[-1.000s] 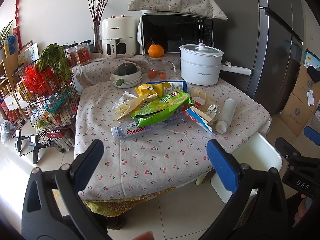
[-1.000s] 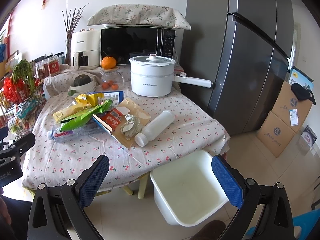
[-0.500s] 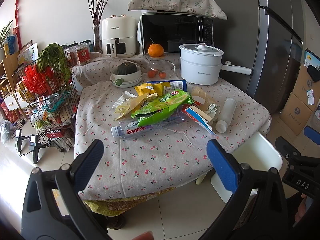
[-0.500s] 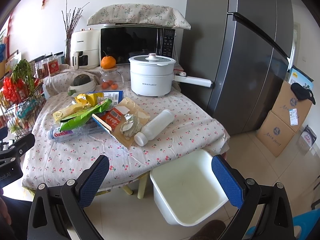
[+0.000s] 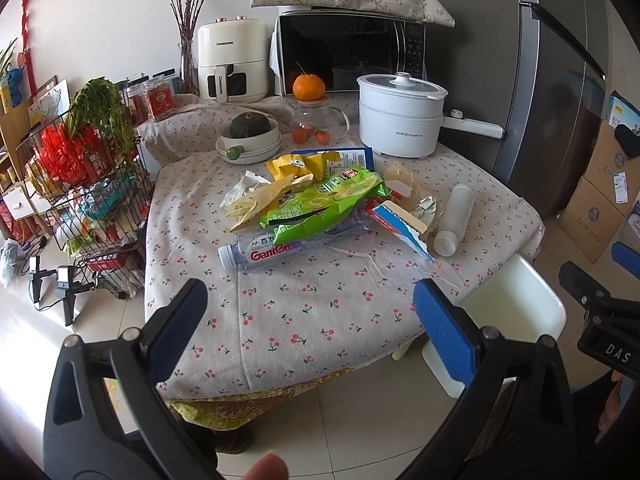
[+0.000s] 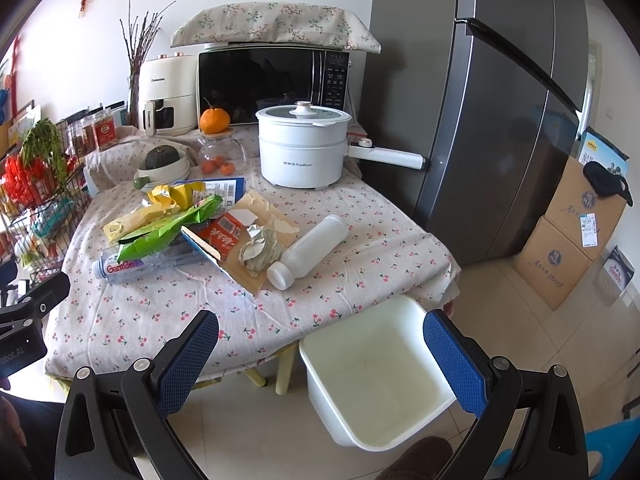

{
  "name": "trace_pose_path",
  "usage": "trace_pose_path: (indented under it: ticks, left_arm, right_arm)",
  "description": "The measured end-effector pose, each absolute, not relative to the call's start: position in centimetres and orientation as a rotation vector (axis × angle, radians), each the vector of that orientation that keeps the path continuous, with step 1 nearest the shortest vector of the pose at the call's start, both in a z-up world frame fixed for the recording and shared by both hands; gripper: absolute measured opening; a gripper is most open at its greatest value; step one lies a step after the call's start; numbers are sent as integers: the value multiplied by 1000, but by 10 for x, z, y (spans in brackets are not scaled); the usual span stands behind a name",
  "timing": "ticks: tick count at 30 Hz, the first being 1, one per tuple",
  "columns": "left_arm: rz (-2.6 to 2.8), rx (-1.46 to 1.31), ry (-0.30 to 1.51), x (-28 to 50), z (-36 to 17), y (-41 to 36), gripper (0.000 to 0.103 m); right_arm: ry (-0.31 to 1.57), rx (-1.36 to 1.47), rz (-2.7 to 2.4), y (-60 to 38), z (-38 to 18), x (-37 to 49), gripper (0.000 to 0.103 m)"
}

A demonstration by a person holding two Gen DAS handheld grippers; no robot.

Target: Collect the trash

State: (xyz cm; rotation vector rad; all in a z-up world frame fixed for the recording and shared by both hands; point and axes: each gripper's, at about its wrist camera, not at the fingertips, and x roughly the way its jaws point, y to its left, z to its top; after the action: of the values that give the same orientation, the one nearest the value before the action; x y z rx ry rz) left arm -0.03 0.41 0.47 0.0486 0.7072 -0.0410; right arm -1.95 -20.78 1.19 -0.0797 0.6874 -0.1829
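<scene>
Nothing has shifted over the last second: both tongs, left [image 5: 306,312] and right [image 6: 320,342], stay apart and empty, trash pile [image 5: 320,204] untouched on the counter [image 5: 280,320] beside the white bin [image 6: 376,376].

No visible change anywhere: scene and both views identical to a second ago.

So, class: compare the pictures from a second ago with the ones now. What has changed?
Nothing visibly changed. Both claws, left and right, hang open short of the table, gripping nothing. The trash pile, the white bottle and the bin lie just as they did.
</scene>
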Motion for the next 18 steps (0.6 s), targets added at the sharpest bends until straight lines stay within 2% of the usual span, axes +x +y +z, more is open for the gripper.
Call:
trace_pose_path:
  ticks: [4,11,15,18]
  left_arm:
    - [-155,26,821,25,-2,7,102]
    - [-237,40,887,77,-11,3,102]
    - [-367,-101,992,108,-25,-8,97]
    - [-415,-182,1000,128,-29,-25,96]
  right_arm:
    - [728,-102,-154,-212,20,0,103]
    - [883,-46,-67,-231,28,65,103]
    - [997,4,-15,-242,11,109,103]
    - [1043,68,-20,-257,-9,132,103]
